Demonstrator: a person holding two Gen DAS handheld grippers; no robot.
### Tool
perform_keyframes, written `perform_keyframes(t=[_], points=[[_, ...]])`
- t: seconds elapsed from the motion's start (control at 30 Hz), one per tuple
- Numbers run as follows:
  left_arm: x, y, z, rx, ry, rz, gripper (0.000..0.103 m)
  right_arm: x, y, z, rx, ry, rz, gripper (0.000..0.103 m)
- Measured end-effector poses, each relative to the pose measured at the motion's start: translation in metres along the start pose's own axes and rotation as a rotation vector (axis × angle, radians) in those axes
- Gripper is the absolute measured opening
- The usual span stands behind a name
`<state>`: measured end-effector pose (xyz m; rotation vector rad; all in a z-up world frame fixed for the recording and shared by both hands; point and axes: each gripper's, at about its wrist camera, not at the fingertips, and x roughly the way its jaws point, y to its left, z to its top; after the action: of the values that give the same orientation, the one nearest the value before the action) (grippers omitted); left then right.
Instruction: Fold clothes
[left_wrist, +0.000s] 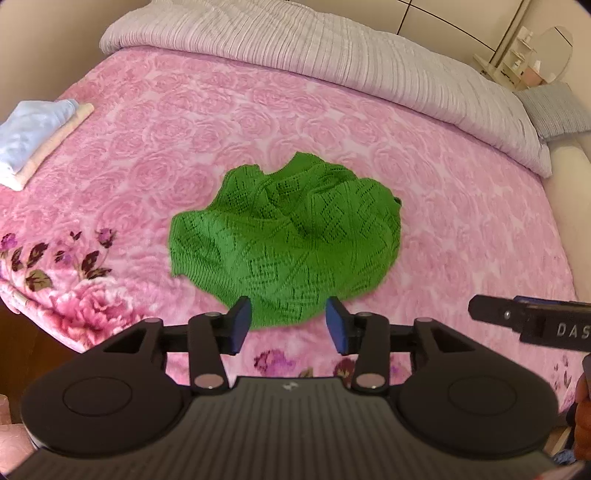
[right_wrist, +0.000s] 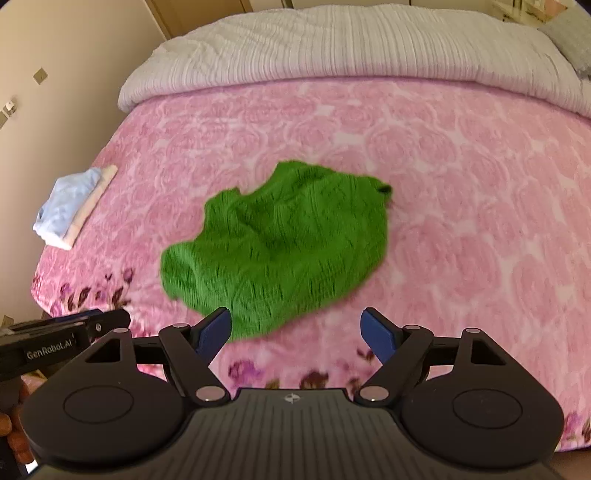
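The green knit (left_wrist: 284, 240) lies crumpled on the bed (left_wrist: 461, 206), just ahead of both claws and not yet folded. A folded pile (left_wrist: 40, 136) sits far off to the left, so some work looks done. Left claw (left_wrist: 290, 325) and right claw (right_wrist: 295, 332) hover side by side, jaws apart, holding nothing.

Pink bed (left_wrist: 332, 122) carries green sweater (left_wrist: 291, 236), folded stack (left_wrist: 33, 140)

Crumpled green knit garment (left_wrist: 284, 236) mid-bed, unfolded
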<state>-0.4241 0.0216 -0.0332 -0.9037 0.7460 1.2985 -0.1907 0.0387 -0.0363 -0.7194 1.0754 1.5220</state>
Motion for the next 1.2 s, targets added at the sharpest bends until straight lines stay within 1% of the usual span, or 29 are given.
perform_keyframes(t=[0.2,0.43,0.63,0.73,0.93,1.07,1.2], points=[[-0.023,-0.012,-0.042,0.007,0.002,0.011,0.040,-0.008,-0.011,-0.042,0.029,0.034,-0.015,0.083],[-0.048,-0.020,-0.089,0.002,-0.006,0.028,0.041,-0.028,-0.018,-0.086,0.034,0.034,-0.012,0.085],[-0.067,-0.022,-0.112,-0.008,-0.025,0.036,0.042,-0.038,-0.018,-0.108,0.024,0.035,-0.004,0.085],[-0.075,-0.025,-0.114,-0.007,-0.045,0.034,0.044,-0.045,-0.017,-0.113,0.010,0.023,0.000,0.086],[-0.081,-0.034,-0.107,0.009,-0.081,0.022,0.045,-0.059,-0.022,-0.106,0.005,-0.024,0.002,0.087],[-0.077,-0.037,-0.096,0.020,-0.094,0.008,0.048,-0.061,-0.027,-0.099,0.009,-0.046,-0.004,0.087],[-0.067,-0.032,-0.082,0.025,-0.095,-0.015,0.048,-0.054,-0.030,-0.085,0.023,-0.050,-0.020,0.087]])
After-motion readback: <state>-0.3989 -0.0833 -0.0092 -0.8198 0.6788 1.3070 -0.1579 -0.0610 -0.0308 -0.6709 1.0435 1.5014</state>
